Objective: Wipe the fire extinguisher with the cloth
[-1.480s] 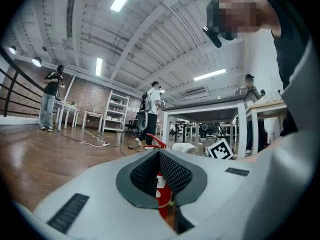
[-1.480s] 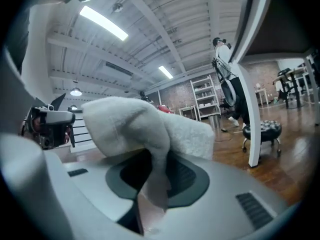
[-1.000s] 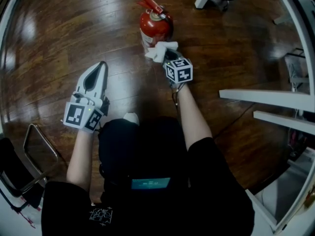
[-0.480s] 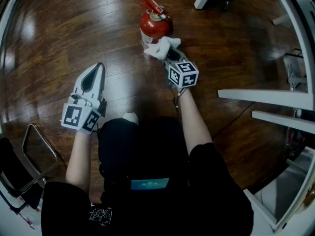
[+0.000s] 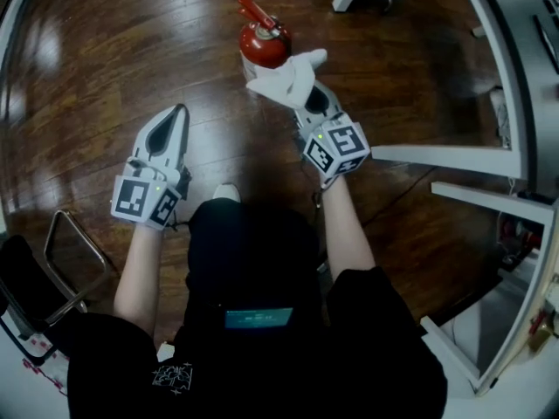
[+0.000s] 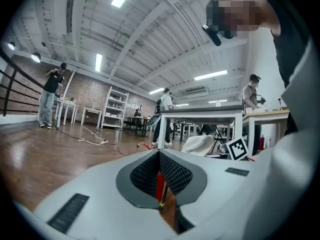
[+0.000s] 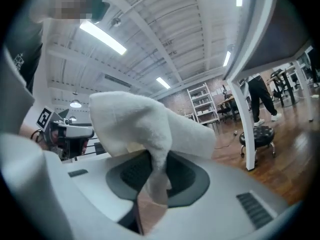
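Right gripper [image 5: 303,97]: clenched on the white cloth [image 5: 287,78]. One fold is pinched between the jaws and the rest is bunched over the tips.
Left gripper [image 5: 178,114]: jaws pressed together with nothing between them, well to the left of the right gripper.
Fire extinguisher [image 5: 261,41]: red, upright on the wooden floor [image 5: 105,59], just ahead of the right gripper, behind the cloth.
Change: compared with half a second ago, the right gripper is tilted more upward and the cloth stands higher. The left gripper has hardly moved.
Contact: I cannot tell if the cloth touches the extinguisher.
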The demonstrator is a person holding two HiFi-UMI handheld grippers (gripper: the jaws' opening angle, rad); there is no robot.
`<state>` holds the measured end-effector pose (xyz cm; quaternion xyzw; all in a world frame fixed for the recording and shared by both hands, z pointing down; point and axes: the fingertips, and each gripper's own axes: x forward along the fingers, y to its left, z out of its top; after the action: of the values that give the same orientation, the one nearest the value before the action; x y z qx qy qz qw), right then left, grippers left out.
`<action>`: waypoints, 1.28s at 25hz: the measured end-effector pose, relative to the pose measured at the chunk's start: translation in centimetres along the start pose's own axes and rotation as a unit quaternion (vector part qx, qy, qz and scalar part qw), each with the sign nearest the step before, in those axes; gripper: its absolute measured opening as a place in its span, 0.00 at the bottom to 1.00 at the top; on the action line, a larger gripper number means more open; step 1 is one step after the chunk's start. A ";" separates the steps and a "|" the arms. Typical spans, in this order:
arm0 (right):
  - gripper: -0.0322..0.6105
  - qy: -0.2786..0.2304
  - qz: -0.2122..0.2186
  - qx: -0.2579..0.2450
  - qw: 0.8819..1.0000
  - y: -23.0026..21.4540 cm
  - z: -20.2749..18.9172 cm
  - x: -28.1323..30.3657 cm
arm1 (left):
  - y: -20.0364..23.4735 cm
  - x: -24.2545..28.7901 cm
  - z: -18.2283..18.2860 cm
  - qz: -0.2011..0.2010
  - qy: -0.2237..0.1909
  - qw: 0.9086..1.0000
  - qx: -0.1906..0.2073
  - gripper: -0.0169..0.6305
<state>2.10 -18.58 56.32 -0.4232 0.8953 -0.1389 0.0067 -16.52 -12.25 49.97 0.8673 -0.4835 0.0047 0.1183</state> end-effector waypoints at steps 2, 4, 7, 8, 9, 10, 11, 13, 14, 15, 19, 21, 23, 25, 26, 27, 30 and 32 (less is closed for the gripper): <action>0.21 0.004 0.005 0.007 1.000 2.4 4.2 -2.3 | -1.7 -1.0 4.4 -0.006 0.007 1.000 0.001 0.03; 0.21 0.006 0.009 0.010 1.000 4.9 8.9 -4.8 | -3.5 -2.0 8.9 -0.010 0.013 1.000 -0.003 0.03; 0.21 0.012 0.013 0.000 1.000 8.7 16.2 -8.5 | -5.9 -3.7 15.9 -0.006 0.013 1.000 -0.018 0.03; 0.21 0.011 0.014 0.000 1.000 9.9 18.8 -9.8 | -6.7 -4.3 18.4 -0.004 0.011 1.000 -0.022 0.03; 0.21 0.010 0.014 0.003 1.000 11.1 21.5 -11.2 | -7.8 -4.8 20.9 -0.003 0.010 1.000 -0.023 0.03; 0.21 0.007 0.013 0.007 1.000 12.2 24.3 -12.6 | -8.9 -5.4 23.4 -0.004 0.010 1.000 -0.022 0.03; 0.21 0.003 0.011 0.012 1.000 13.5 27.0 -13.9 | -10.1 -6.1 25.7 -0.004 0.013 1.000 -0.019 0.03; 0.21 -0.004 0.007 0.023 1.000 16.2 32.2 -16.6 | -12.4 -8.0 29.8 -0.005 0.023 1.000 -0.016 0.03; 0.21 -0.008 0.005 0.029 1.000 17.3 34.5 -17.9 | -13.7 -8.8 31.7 -0.006 0.025 1.000 -0.017 0.03; 0.21 -0.011 0.002 0.035 0.999 18.1 36.7 -19.3 | -15.0 -9.5 33.6 -0.009 0.025 0.999 -0.018 0.03; 0.21 -0.009 -0.010 0.039 0.999 20.9 43.1 -24.6 | -20.2 -12.1 40.4 -0.024 0.017 0.999 -0.022 0.03; 0.21 -0.006 -0.012 0.031 0.999 21.8 45.3 -26.7 | -22.2 -13.2 42.8 -0.029 0.014 0.999 -0.016 0.03; 0.21 -0.009 -0.018 0.024 1.000 22.1 47.1 -28.6 | -24.1 -13.8 44.4 -0.035 0.011 0.999 -0.012 0.03; 0.21 -0.017 -0.021 0.019 0.999 22.1 48.6 -30.2 | -25.9 -14.4 45.2 -0.039 0.009 0.999 -0.009 0.03; 0.21 -0.020 -0.021 0.017 0.999 22.1 49.2 -30.8 | -26.6 -14.7 45.4 -0.039 0.008 0.999 -0.009 0.03; 0.21 -0.023 -0.020 0.014 0.999 22.2 49.6 -31.2 | -27.1 -15.0 45.5 -0.038 0.007 0.999 -0.009 0.03; 0.21 -0.034 -0.012 0.004 0.999 22.8 50.8 -32.0 | -28.3 -15.9 45.7 -0.033 0.001 0.999 -0.011 0.03; 0.21 -0.043 -0.004 -0.003 0.999 23.3 51.6 -32.3 | -29.0 -16.6 45.8 -0.030 -0.002 0.999 -0.011 0.03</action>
<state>11.92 7.49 -2.62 -0.4324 0.8928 -0.1185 0.0431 -5.84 6.68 -2.43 0.8802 -0.4572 -0.0065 0.1272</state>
